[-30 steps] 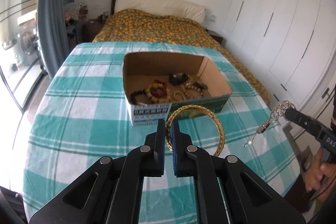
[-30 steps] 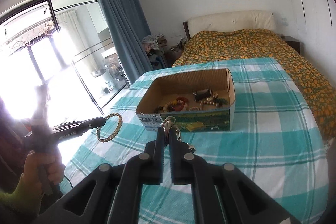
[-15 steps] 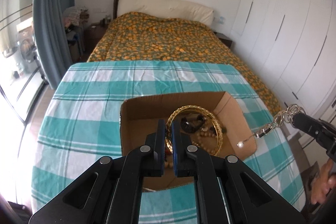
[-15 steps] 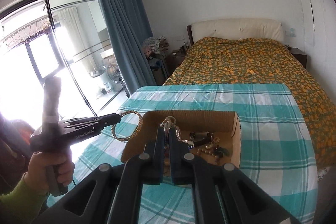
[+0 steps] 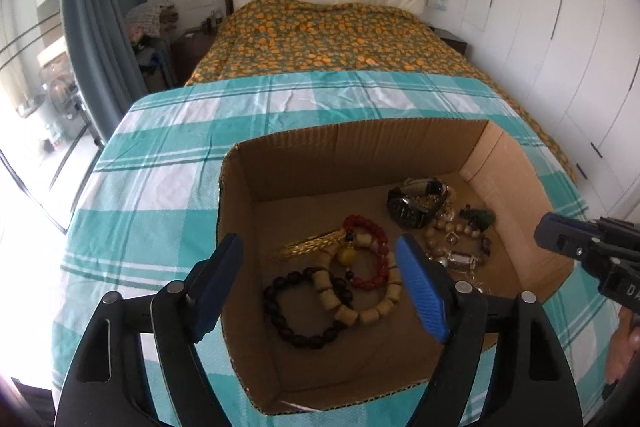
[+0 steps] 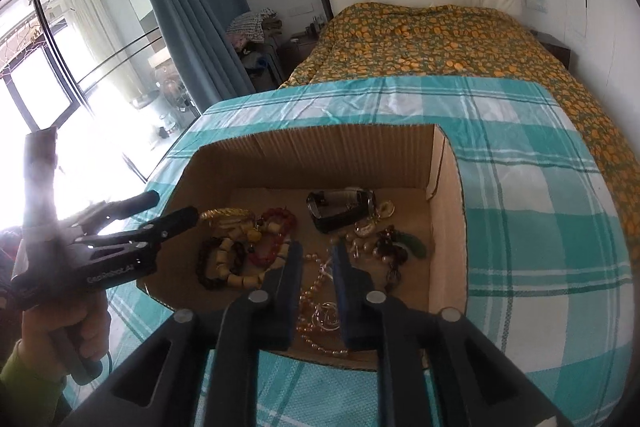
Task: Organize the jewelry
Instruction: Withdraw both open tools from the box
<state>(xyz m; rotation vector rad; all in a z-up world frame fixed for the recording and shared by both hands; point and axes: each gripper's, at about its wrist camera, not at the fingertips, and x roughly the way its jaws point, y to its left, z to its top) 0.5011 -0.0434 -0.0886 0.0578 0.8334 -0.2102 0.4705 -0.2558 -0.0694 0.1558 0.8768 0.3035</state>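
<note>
Left gripper [image 5: 320, 269] hanging over the cardboard box [image 5: 360, 151], jaws spreading wide and nothing between the pads — the gold bangle [image 5: 310, 247] already lying on the box floor, tilted against the red bead bracelet [image 5: 374, 251]. Right gripper [image 6: 316, 263] over the same box, jaws only just parting, with a pale chain [image 6: 320, 311] lying loose on the floor below them and not pinched, as far as can be told. Other pieces inside the box: a dark bead bracelet [image 5: 306, 311] and a wooden bead bracelet [image 5: 360, 303] near the front wall, a black watch [image 5: 416, 207] toward the back right corner. Box sitting on the teal checked cloth [image 5: 160, 187].

Judged step: letting go into the box. Worth finishing the opening fully before drawing back — a chain link snagged on a pad would drag the piece out over the box wall. Best lifted straight up, clear of the rim, both hands kept apart over the box.
</note>
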